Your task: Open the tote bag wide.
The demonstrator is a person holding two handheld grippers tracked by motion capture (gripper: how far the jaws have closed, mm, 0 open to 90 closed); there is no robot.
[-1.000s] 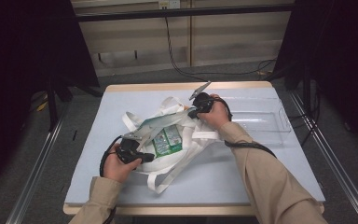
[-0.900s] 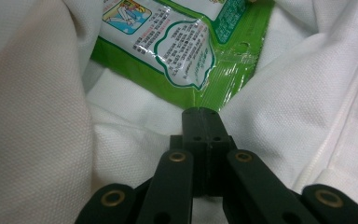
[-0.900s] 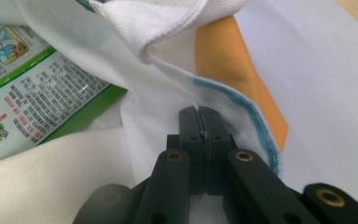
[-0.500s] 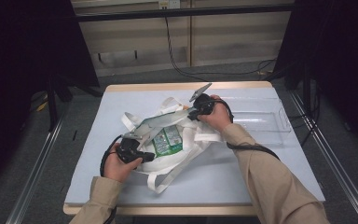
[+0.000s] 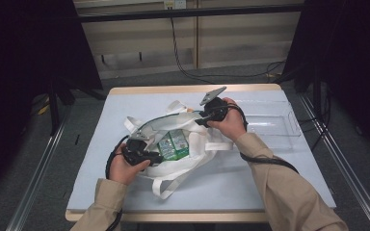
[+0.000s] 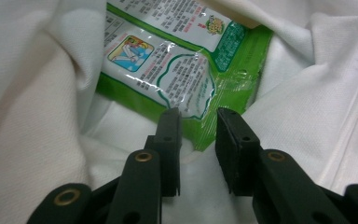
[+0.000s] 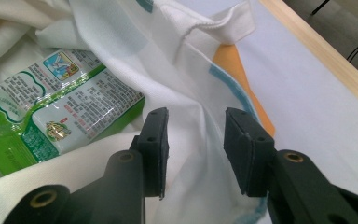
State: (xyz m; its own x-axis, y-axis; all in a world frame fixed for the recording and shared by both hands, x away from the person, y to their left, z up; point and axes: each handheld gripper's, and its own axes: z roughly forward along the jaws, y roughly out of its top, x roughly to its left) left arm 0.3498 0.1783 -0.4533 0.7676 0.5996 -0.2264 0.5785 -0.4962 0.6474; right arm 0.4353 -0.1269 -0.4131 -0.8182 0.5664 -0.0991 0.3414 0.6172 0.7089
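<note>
- Nearest to us, our left tongs (image 5: 150, 155) sit at the near-left rim of the white tote bag (image 5: 192, 161), which lies open on the bench (image 5: 279, 178).
- In the left gripper view these left tongs (image 6: 198, 140) have just been opening; a gap shows between the jaws, they grip nothing, and the bag's cloth lies under them.
- Just past their tips lies the green snack packet (image 6: 177, 70), its lower sealed corner reaching toward the gap between the jaws without being pinched.
- From above, the green snack packet (image 5: 173, 144) rests inside the bag's mouth, between the two tongs, closer to the left pair.
- Farther off, our right tongs (image 5: 200, 118) stand at the far-right rim of the bag.
- In the right gripper view the right tongs (image 7: 196, 140) have also just been opening; a fold of the white tote bag (image 7: 191, 98) runs through the gap, and the pads do not press on it.
- The green snack packet (image 7: 51, 107) lies left of these jaws.
- Beyond the right tongs sits a clear tray (image 5: 289, 131).
</note>
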